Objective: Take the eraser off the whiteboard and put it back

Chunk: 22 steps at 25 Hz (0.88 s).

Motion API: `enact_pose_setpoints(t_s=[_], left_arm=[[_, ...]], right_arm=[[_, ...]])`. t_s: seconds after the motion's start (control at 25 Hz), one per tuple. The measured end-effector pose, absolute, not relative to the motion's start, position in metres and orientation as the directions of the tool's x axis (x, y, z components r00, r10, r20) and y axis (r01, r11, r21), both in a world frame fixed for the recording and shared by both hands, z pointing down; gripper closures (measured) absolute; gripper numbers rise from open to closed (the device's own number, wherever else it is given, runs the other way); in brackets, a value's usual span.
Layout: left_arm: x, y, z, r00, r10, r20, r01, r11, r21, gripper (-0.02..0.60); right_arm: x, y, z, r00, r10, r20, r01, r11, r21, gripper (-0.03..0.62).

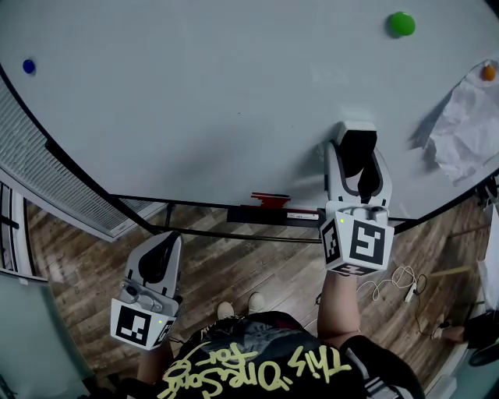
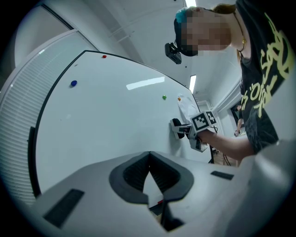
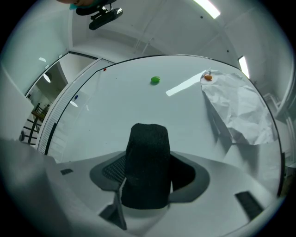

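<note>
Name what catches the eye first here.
The black eraser clamped in the right tool, up at the whiteboard. Top right, a crumpled paper hangs under an orange magnet, near a green magnet. The left tool hangs shut, low.

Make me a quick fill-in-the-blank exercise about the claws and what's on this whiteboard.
The right claw is shut on a black ____.
The left claw, held low, grips ____.
The crumpled paper hangs under an ____ magnet.
Missing words: eraser; nothing; orange.
</note>
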<state>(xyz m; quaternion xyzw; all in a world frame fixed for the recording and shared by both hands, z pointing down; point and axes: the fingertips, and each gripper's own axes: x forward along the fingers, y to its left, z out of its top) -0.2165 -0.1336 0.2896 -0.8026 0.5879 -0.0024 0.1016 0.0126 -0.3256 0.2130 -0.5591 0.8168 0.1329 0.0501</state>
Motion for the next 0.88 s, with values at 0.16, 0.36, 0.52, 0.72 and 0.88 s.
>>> enact_pose_setpoints(t_s=[0.16, 0.36, 0.52, 0.72, 0.88], left_arm=[[-0.2176, -0.1318, 0.2901, 0.304, -0.946, -0.11, -0.945, -0.285, -0.164, 0.574], [-0.22, -0.1294, 0.2882, 0.299, -0.947, -0.115, -0.946, -0.278, -0.166, 0.574], [-0.2205, -0.1276, 0.2904, 0.301, -0.948, -0.107, -0.945, -0.281, -0.167, 0.574], [-0.2199, -0.1274, 0.2891, 0.301, -0.947, -0.111, -0.945, -0.281, -0.169, 0.574], [-0.2176, -0.1272, 0.2889, 0.31, -0.945, -0.109, -0.942, -0.289, -0.171, 0.574]], right_arm=[[0.0132, -0.3267, 0.2126, -0.364, -0.903, -0.23, -0.929, 0.334, 0.159, 0.335], [0.0129, -0.327, 0.2125, -0.36, -0.903, -0.234, -0.93, 0.328, 0.164, 0.335], [0.0109, -0.3276, 0.2131, -0.356, -0.905, -0.232, -0.93, 0.319, 0.182, 0.335], [0.0097, -0.327, 0.2137, -0.371, -0.901, -0.225, -0.924, 0.335, 0.183, 0.335], [0.0111, -0.3224, 0.2118, -0.378, -0.897, -0.23, -0.922, 0.343, 0.178, 0.335]])
